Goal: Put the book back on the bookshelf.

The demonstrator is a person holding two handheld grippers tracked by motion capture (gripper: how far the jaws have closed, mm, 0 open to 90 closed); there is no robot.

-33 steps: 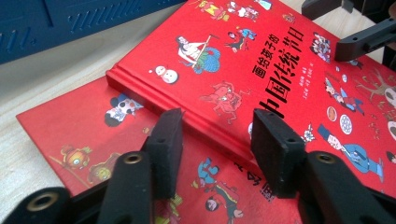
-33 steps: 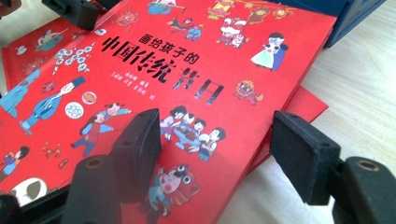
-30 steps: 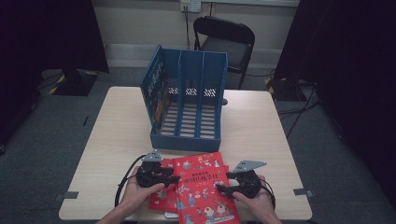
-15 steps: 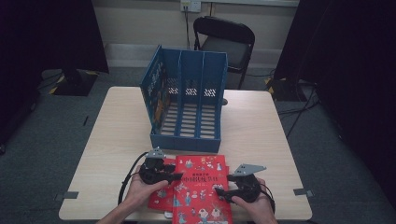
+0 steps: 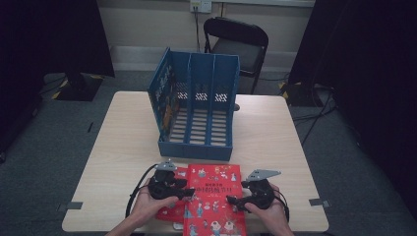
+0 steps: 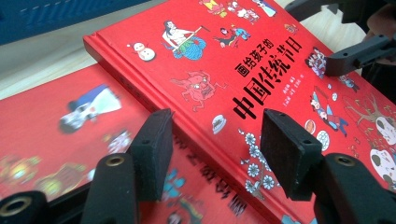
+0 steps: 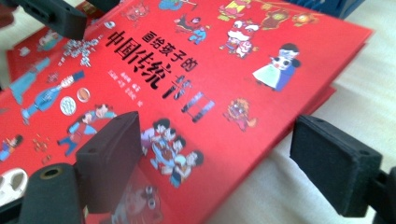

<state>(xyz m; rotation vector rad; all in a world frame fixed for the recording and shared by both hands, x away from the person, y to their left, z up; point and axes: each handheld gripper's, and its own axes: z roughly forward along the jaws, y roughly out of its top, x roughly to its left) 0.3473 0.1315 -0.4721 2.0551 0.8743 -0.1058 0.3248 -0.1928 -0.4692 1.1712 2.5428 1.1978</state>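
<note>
Red book (image 5: 215, 196) between open hand-held grippers, untouched

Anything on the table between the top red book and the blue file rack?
Nothing: in the high view only a narrow strip of bare table separates the top red book from the blue file rack.

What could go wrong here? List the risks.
1. The top book lies askew on a second book; a lift at its edge may drag or shift the lower one.
2. Both tools, left and right, have just been opening, with only the book's edges between their pads, unpressed; a shallow grip could let the hardcover slip.
3. The rack stands close ahead; a tilted book could strike its low front wall.
</note>
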